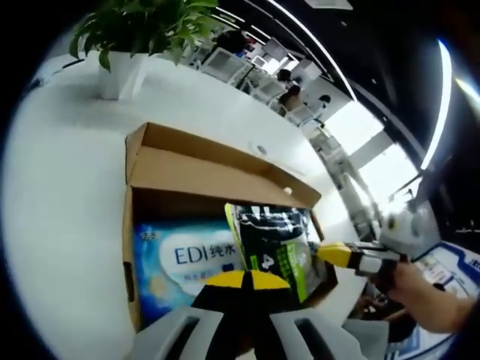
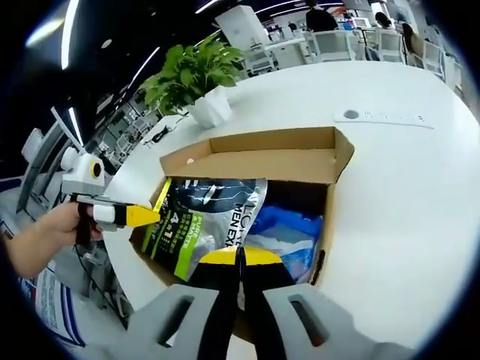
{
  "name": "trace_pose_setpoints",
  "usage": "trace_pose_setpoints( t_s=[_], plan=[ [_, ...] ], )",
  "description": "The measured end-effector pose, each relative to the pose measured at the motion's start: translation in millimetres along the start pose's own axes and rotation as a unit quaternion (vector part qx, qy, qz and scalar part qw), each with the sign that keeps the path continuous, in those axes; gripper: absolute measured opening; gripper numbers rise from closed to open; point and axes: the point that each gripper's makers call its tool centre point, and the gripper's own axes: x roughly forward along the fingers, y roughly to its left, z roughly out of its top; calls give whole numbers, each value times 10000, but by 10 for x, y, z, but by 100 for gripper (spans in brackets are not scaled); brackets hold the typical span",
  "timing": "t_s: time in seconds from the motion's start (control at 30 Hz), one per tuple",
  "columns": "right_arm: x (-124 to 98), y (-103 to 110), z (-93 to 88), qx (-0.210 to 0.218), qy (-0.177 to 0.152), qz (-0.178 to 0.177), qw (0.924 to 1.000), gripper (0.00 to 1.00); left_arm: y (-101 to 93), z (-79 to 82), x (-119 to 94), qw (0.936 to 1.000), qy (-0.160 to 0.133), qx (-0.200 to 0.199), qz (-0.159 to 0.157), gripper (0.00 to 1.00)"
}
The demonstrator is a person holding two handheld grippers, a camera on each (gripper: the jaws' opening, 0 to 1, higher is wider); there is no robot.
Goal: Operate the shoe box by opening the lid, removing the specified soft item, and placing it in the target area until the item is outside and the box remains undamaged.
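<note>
Lid: box (image 1: 217, 180) already open.
Item: dark packet (image 1: 277, 240) half out.
Left gripper (image 2: 139, 216): pinching packet edge.
Right gripper (image 2: 240, 259): pressed together, empty.
Left: placing outside.

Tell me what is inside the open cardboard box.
Inside the cardboard box: a black-and-green soft pack standing against a blue-and-white tissue pack. Whatever lies beneath them, and the box floor, is covered.

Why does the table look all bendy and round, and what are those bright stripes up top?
Left gripper view: the fisheye lens curves the white table and the cardboard box; the ceiling light strips glare white. Right gripper view: the same bending, with a light strip blown out; the potted plant stays sharp.
</note>
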Motion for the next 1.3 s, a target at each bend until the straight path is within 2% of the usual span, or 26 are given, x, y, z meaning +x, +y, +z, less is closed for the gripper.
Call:
trace_pose_setpoints(
  t_s=[0.33,0.67,0.97,1.3],
  plan=[
    [-342,-127,95,-122,-106,29,9999,0,-391,-44,77,9999,-86,88,5,0],
    [-751,-468,176,-135,-291,-40,9995,0,-890,-49,259,9996,-61,266,-71,0],
    [-1102,-821,104,-51,-379,-171,9991,0,-1305,-158,536,9991,67,384,-169,0],
    [-1397,-1285,31,116,-460,-266,9985,0,-1663,-253,883,9984,238,483,-171,0]
  ],
)
